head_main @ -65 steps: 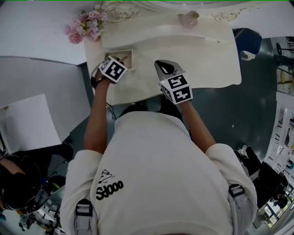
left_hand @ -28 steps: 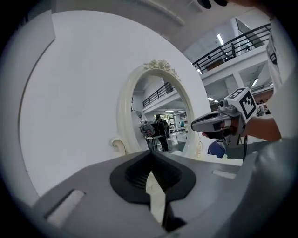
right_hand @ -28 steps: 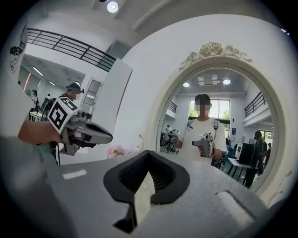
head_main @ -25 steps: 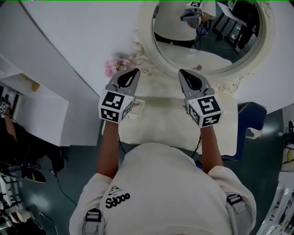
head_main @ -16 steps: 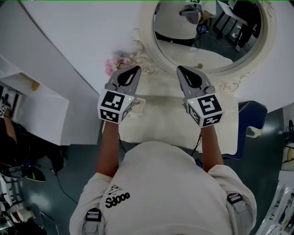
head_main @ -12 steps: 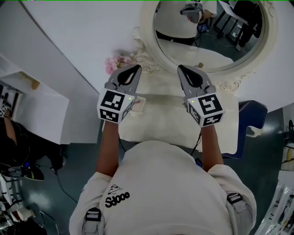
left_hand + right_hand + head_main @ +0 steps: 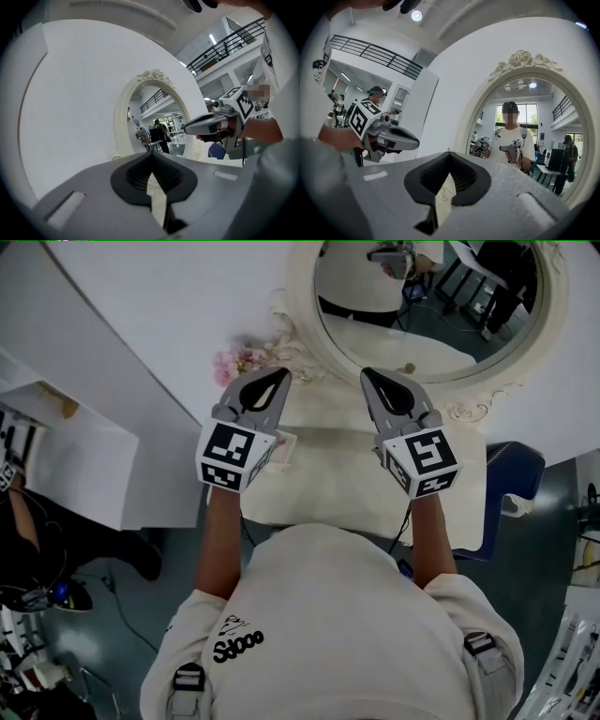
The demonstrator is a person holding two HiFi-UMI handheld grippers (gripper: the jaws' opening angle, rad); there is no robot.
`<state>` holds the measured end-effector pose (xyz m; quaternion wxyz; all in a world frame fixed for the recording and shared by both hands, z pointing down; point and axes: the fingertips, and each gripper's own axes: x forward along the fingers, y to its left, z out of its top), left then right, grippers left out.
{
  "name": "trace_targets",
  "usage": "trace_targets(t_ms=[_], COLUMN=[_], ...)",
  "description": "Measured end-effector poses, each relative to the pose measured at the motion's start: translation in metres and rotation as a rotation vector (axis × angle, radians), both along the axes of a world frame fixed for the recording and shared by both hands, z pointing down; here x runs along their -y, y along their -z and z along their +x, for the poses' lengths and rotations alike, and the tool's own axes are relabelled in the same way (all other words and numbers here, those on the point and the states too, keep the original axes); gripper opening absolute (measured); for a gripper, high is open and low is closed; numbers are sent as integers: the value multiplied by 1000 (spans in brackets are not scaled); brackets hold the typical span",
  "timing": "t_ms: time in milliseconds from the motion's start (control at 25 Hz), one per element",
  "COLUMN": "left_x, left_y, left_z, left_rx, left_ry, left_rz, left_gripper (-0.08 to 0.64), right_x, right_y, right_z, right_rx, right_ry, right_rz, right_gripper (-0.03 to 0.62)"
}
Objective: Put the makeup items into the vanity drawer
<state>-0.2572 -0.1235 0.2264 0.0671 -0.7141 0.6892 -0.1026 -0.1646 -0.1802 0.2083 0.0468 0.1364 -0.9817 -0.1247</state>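
Two claws: the left claw (image 7: pixel 279 377) and the right claw (image 7: pixel 368 377) are held up side by side, level, both aimed at the oval mirror (image 7: pixel 422 329) and just below its frame in the head view.
Change: a couple of seconds back the left claw was down at the small drawer (image 7: pixel 285 448) in the worktop (image 7: pixel 328 486). It has since lifted clear, and over the last second neither claw has shifted much.
Meaning: the drop-off looks finished and the hands are drawn back. This reads as a pause or the close of the task, not a new reach.
Left claw: pressed together tip to tip, with nothing between the pads and touching nothing.
Right claw: also closed to a point in its own view, empty, and clear of both mirror and worktop.
Makeup items: none lies on the bare worktop below the mirror. Any that were put away would be in the drawer.
Drawer: below the mirror's lower left edge, mostly covered by the left claw. Its top appears open, with a pinkish glimpse inside too small to name.
Nearby: pink flowers (image 7: pixel 239 362) sit at the mirror's lower left.
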Motion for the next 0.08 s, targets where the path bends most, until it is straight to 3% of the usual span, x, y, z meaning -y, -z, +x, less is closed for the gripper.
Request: trace_targets(t_ms=[80], left_x=[0], left_y=[1], left_z=[1], left_rx=[3], left_ry=[-2], left_rz=[2], left_gripper=[17], right_x=[0], right_y=[-1], right_z=[0], right_rx=[-2], right_ry=[1], right_rz=[0], right_gripper=[3])
